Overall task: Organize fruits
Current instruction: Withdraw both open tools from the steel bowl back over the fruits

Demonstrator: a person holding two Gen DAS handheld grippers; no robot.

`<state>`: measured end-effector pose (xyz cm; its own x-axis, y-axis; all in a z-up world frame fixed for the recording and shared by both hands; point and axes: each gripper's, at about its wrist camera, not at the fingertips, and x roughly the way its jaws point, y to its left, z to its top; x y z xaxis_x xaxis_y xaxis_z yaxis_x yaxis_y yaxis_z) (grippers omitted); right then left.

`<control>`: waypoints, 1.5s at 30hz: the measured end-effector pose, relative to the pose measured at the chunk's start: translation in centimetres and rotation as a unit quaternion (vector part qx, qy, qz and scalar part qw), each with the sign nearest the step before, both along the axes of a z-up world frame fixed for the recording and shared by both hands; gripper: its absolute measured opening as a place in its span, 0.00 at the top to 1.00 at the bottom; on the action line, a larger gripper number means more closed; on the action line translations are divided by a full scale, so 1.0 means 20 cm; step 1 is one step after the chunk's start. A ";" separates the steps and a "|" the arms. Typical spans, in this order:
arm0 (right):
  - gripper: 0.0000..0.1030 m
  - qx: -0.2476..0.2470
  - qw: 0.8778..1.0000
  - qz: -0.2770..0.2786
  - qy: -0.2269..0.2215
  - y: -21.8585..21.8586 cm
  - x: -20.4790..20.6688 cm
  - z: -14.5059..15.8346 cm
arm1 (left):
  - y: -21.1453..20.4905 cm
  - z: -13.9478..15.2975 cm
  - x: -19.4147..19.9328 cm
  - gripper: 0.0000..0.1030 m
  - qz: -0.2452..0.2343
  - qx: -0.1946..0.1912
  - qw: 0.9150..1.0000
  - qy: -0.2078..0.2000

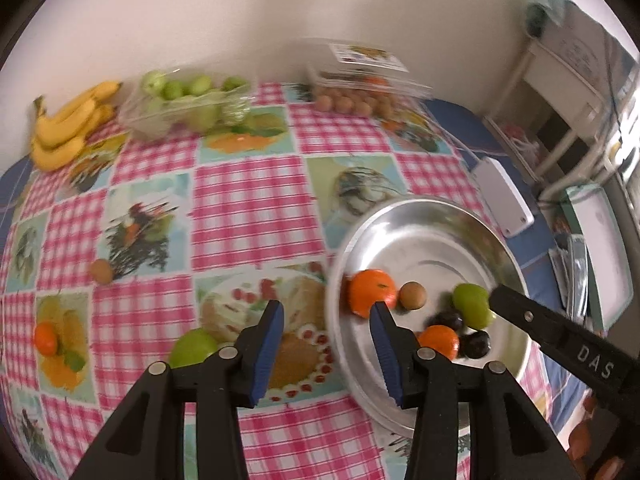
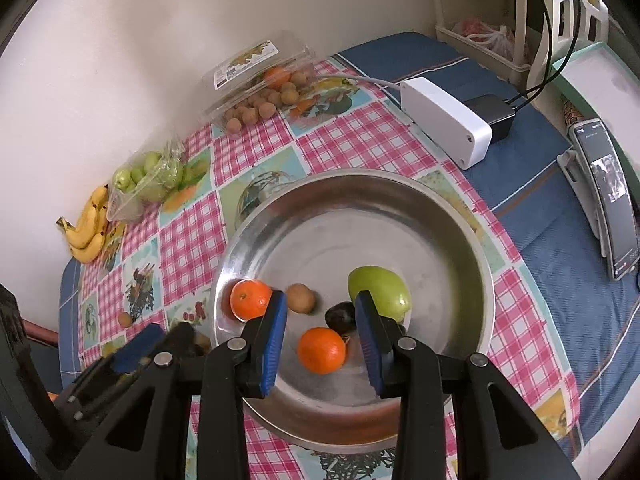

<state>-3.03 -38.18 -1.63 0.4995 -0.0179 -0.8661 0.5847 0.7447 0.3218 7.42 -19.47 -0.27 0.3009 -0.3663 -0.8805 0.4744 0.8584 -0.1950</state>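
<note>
A table under a pink checked cloth (image 2: pixel 360 136) carries a wide steel bowl (image 2: pixel 472 240). In the bowl lie a green apple (image 2: pixel 380 286), two oranges (image 2: pixel 322 350), a brown longan (image 2: pixel 301 298) and dark plums (image 2: pixel 340 316).

The right gripper (image 2: pixel 322 346) hangs over the bowl's near half with its jaws spread and nothing pinched; the nearer orange shows in the gap between the blue pads, below them and untouched, with the plums and apple just beyond the right pad and the second orange (image 2: pixel 250 298) just beyond the left pad.

The left gripper (image 1: pixel 328 354) is also spread and empty, straddling the bowl's left rim (image 1: pixel 340 320): one pad over the cloth, the other over the bowl in front of an orange (image 1: pixel 372 292). A green fruit (image 1: pixel 192 347) lies on the cloth just left of that gripper, with a small orange (image 1: pixel 45 338) and a lone longan (image 1: pixel 102 271) farther left.
</note>
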 end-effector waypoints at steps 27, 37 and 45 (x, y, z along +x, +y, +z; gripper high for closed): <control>0.31 -0.023 0.998 0.002 0.055 0.03 0.02 -0.10 | 0.27 -0.16 0.13 0.25 0.109 0.038 0.992 0.057; 0.23 -0.020 0.998 0.005 0.062 0.03 0.03 -0.12 | 0.26 -0.18 0.13 0.15 0.110 0.053 0.991 0.053; 0.17 -0.017 0.998 0.007 0.060 0.03 0.03 -0.13 | 0.27 -0.18 0.12 0.00 0.118 0.059 0.990 0.040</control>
<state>-2.39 -37.49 -4.16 0.3919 -0.0417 -0.9191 0.6068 0.7626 0.2241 9.87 -14.08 -3.86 0.2938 -0.1868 -0.9374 0.2459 0.9625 -0.1147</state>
